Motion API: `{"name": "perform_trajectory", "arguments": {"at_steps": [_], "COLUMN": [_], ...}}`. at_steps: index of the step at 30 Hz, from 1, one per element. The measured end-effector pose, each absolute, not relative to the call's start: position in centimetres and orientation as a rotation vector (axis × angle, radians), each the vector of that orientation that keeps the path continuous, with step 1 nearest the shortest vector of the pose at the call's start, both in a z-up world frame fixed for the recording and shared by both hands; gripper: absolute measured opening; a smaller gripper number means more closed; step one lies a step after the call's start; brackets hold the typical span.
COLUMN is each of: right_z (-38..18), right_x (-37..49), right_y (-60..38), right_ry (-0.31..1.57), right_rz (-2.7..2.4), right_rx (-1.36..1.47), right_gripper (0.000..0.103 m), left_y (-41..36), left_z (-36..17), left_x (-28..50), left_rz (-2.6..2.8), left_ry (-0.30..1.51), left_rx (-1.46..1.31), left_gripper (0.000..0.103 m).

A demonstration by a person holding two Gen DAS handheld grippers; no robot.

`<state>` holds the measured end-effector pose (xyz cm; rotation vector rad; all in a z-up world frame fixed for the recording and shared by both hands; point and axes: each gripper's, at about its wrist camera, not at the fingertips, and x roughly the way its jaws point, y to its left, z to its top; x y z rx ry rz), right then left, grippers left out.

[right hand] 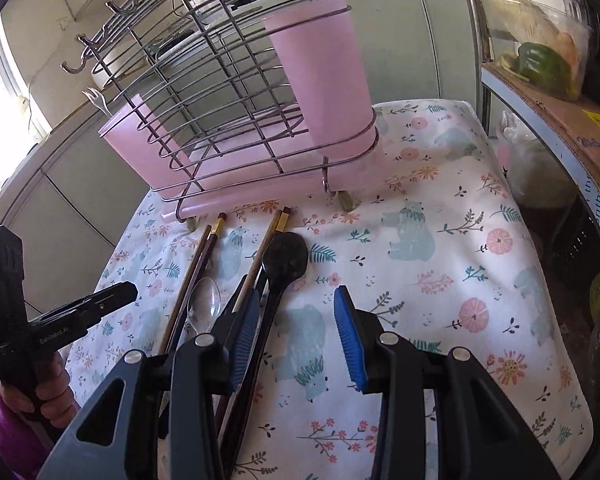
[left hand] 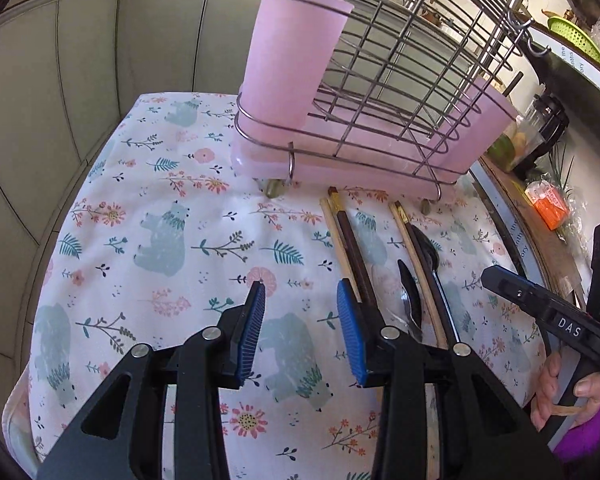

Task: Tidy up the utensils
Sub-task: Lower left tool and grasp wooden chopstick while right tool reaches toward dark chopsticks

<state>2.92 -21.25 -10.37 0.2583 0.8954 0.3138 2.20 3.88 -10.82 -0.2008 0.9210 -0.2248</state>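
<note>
Both claws stood released, with nothing between their blue pads. The left gripper [left hand: 302, 328] hovered over bare tablecloth [left hand: 140, 240], and the right gripper [right hand: 296, 332] hung just right of the utensils.

The utensils lay side by side on the cloth in front of the wire rack [left hand: 400, 92]: two pairs of chopsticks [right hand: 204, 256], a clear plastic spoon [right hand: 204, 306] and a black spoon [right hand: 284, 258]. In the right wrist view the black spoon sat at about eleven o'clock from the right gripper, its handle running down under the left finger. The pink cup [right hand: 320, 76] stood at twelve o'clock, clipped to the rack's near corner.

The step in hand looked to be the first pick. To do it well, the right gripper would do best to shift toward nine o'clock, straddle one handle only, and close low against the cloth so the neighbouring chopsticks stayed undisturbed. The thin sticks lying close together were the likeliest to be caught in pairs or to roll.

The right wrist view showed the black spoon's whole bowl and a small fork hanging on the rack's hook at ten o'clock. The left wrist view showed the spoons crowded behind its own right finger, so their order there was hard to tell, perhaps overlapping. It did show the second pink cup [left hand: 484, 128] at two o'clock and the hand [left hand: 572, 396] gripping the other tool.
</note>
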Motion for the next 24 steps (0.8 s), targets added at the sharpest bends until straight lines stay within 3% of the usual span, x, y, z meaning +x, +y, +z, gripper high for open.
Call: {"name": "perform_trajectory", "arguments": {"at_steps": [14, 21, 24], "right_z": [-12.4, -13.0, -13.2], "right_x": [3.1, 3.5, 3.6], "right_y": [-20.5, -20.3, -20.3], "right_ry": [0.976, 0.999, 1.009], "right_rz": [0.38, 0.405, 0.422], "right_rx": [0.285, 0.299, 0.319], "right_gripper": [0.037, 0.034, 0.034], "left_y": [2.0, 0.5, 0.3], "left_z": [-11.4, -12.5, -13.3], "left_x": [4.9, 8.4, 9.5], "left_rz": [-0.267, -0.25, -0.256], "left_ry": [0.996, 1.053, 1.087], "left_rx": [-0.233, -0.237, -0.27], "left_gripper": [0.037, 0.014, 0.012]}}
